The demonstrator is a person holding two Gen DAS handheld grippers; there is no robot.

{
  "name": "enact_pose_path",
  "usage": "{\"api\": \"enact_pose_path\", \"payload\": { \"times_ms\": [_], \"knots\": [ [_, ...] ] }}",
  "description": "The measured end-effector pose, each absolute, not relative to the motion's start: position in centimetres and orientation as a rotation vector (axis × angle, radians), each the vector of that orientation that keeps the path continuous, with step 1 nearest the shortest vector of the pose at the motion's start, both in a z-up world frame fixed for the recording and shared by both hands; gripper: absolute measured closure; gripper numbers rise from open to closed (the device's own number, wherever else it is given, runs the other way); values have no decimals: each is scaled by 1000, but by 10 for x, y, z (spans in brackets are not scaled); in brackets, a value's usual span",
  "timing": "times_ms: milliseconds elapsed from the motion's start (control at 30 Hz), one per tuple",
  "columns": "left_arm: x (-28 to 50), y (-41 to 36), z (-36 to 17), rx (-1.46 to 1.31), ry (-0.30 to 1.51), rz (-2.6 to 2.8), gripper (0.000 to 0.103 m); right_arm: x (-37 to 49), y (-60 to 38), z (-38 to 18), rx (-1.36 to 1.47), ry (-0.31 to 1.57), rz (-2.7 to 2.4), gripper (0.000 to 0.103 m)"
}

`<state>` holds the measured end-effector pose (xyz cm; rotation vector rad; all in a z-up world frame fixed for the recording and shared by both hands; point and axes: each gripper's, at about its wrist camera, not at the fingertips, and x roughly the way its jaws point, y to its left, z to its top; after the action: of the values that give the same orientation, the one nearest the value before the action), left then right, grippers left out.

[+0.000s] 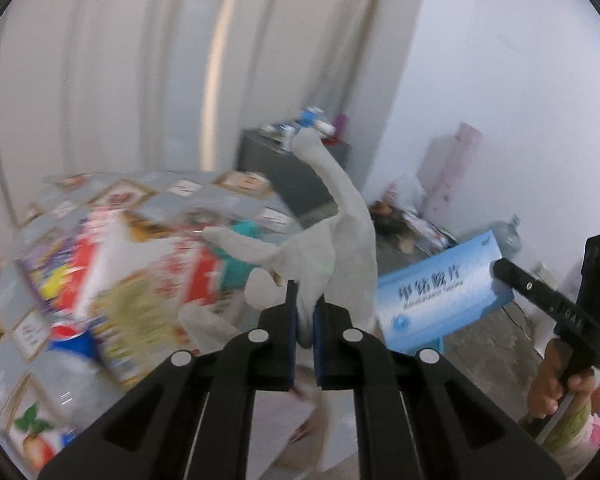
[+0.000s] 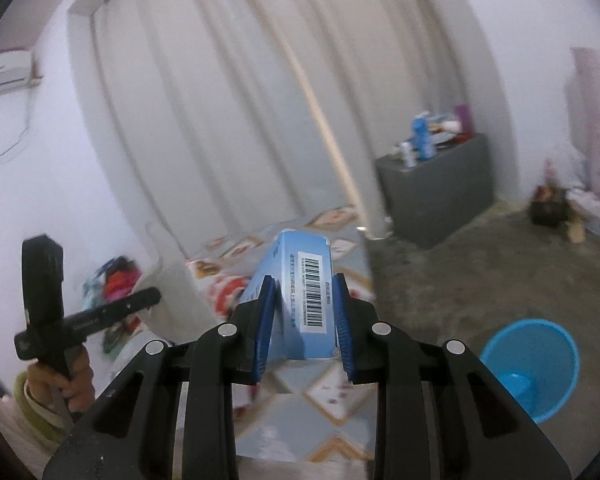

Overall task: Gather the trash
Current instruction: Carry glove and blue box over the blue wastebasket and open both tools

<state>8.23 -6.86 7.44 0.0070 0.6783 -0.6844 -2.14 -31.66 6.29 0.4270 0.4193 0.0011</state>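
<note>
Carry step: the left gripper (image 1: pixel 304 320) is clamped on a crumpled tissue (image 1: pixel 332 240), the right gripper (image 2: pixel 304 312) on a blue carton (image 2: pixel 300 296). Next, judged: bring both over the blue bin (image 2: pixel 568 364), low at the right, and release.

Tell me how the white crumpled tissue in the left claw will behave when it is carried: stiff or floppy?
Probably floppy: the white crumpled tissue sticks out of the left claw in twisted, bent strips. It looks light, so it may sway while carried. The shut pads pinch only its lower part, so a loose strip could perhaps tear off.
</note>
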Motion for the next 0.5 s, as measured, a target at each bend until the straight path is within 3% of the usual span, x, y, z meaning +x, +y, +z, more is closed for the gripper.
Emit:
{"api": "enact_pose_path", "payload": {
  "times_ms": [500],
  "knots": [
    [109, -245, 44, 168, 827, -934, 97, -37, -399, 14, 574, 431, -206, 79]
  ]
}}
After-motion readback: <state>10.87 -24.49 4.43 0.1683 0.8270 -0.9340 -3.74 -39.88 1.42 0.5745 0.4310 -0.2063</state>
